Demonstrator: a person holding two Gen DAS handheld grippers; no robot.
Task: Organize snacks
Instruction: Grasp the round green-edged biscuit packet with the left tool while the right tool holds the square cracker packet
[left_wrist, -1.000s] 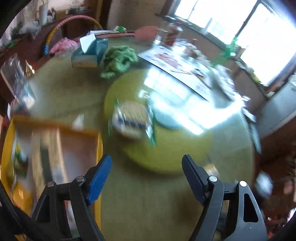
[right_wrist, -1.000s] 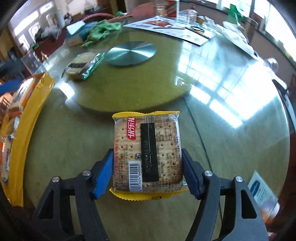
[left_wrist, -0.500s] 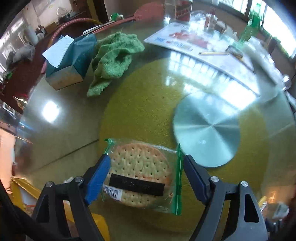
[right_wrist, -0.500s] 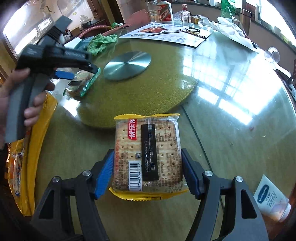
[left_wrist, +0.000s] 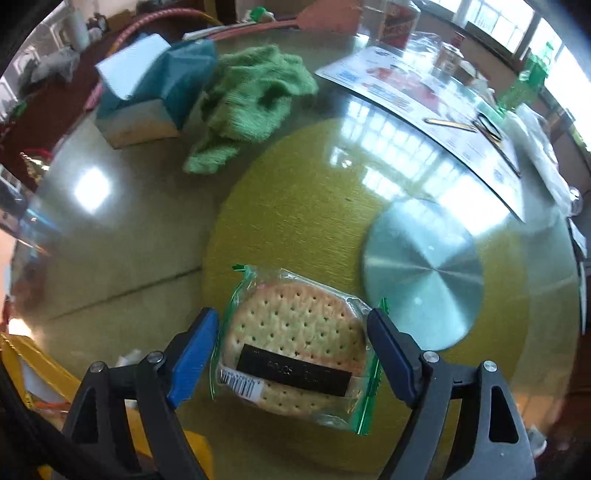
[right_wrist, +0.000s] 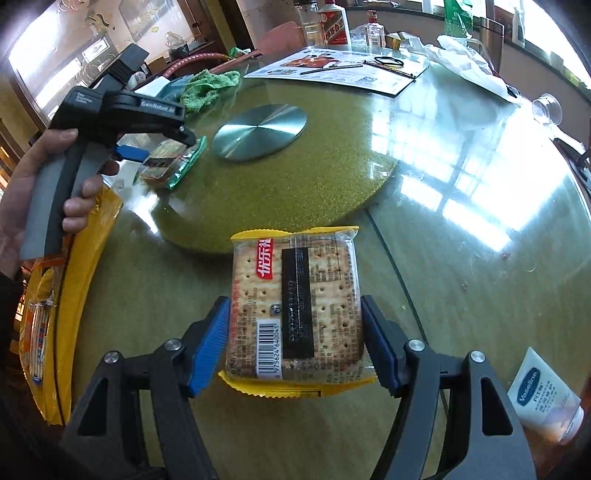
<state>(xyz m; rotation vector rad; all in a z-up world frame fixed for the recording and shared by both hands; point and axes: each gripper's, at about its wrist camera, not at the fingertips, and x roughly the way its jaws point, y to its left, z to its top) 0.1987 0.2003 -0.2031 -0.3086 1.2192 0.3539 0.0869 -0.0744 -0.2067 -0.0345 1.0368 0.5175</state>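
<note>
The left gripper (left_wrist: 291, 354) points steeply down over the round cracker pack (left_wrist: 295, 354), its blue pads set either side of the pack with a sliver of table showing at each edge; the jaws are spread wide and not pressing. The pack lies flat on the near-left part of the green turntable (left_wrist: 314, 206), its black label strip running across the gap from pad to pad, tilted slightly down to the right, so the pads face the pack's green crimped ends. From the right wrist view, a person's hand (right_wrist: 40, 184) holds this gripper above the same pack at the far left of the table.

The right gripper (right_wrist: 295, 339) is clamped on the square cracker pack (right_wrist: 295, 306), blue pads tight against its two long sides; its long axis runs away from the camera, yellow crimped ends near and far. It looks lifted just off the glass table (right_wrist: 461, 240), though that is hard to be sure of.

The yellow bag (right_wrist: 85, 266) lies along the left edge, near both grippers, the left one closer. As I judge it, the left jaws only need to close where they are; the round pack sits centred between them.
</note>
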